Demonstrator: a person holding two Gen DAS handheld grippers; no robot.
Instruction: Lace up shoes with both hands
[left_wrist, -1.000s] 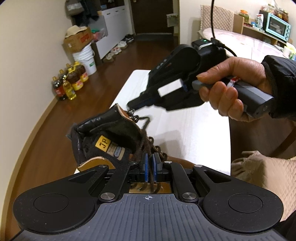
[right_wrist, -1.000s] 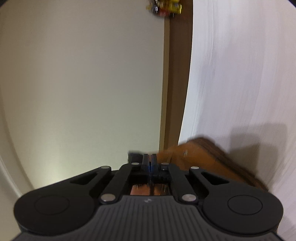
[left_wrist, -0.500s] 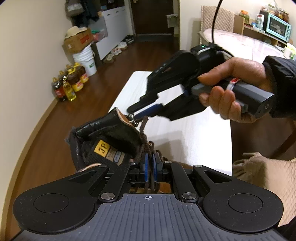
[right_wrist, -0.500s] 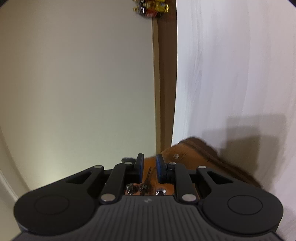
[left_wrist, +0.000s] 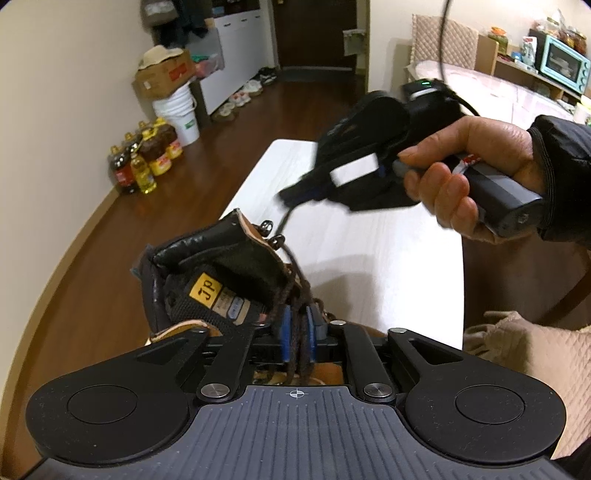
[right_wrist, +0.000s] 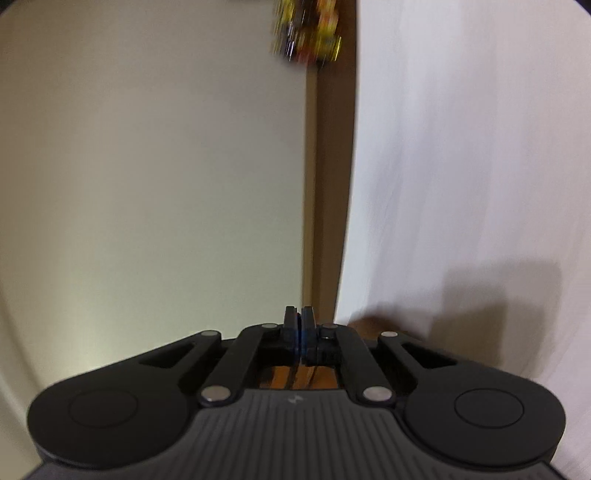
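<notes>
Clearly we pinch the lace (left_wrist: 295, 332) in both grippers' fingers; tugging harder could tip the boot (left_wrist: 221, 280) off the tabletop (left_wrist: 369, 258).

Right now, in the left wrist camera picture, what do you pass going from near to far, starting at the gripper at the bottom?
Left gripper clamped on brown laces → boot → right gripper holding a lace end → oil bottles → white bucket → dark door.
</notes>
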